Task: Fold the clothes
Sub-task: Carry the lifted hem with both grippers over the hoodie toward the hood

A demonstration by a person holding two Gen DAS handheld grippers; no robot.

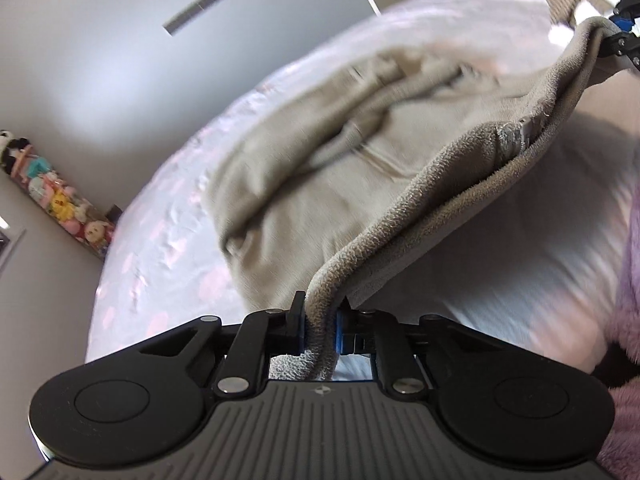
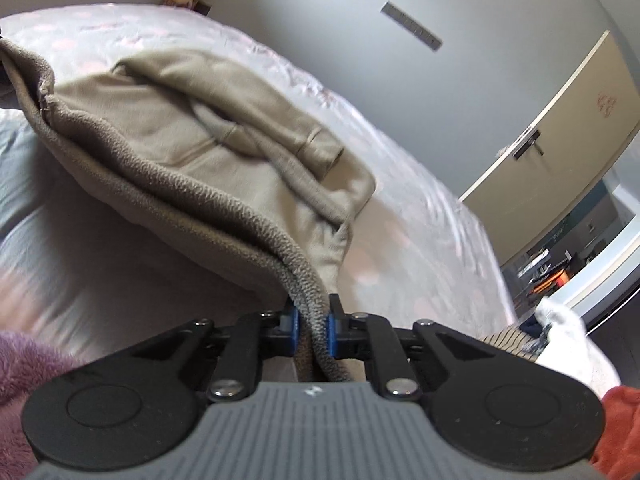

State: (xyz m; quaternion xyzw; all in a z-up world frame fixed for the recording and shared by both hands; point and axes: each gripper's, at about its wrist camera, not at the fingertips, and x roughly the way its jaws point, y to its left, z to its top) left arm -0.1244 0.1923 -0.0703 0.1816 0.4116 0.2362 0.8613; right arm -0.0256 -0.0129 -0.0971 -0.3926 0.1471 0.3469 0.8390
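A beige fleece-lined sweatshirt [image 1: 340,168] lies partly on a bed, its hem lifted and stretched between my two grippers. My left gripper [image 1: 320,328] is shut on one end of the ribbed hem. My right gripper [image 2: 312,328] is shut on the other end; it also shows in the left wrist view [image 1: 624,36] at the top right. The sweatshirt [image 2: 208,136] has a sleeve folded across its front. A small label sits inside the hem [image 1: 528,128].
The bed [image 1: 168,240] has a pale sheet with pink spots. Purple fuzzy fabric [image 2: 24,364] is near me, a rust-red cloth [image 2: 620,420] and white clothes [image 2: 560,332] at the right. Plush toys [image 1: 60,200] line the wall. A cream wardrobe [image 2: 560,132] stands beyond.
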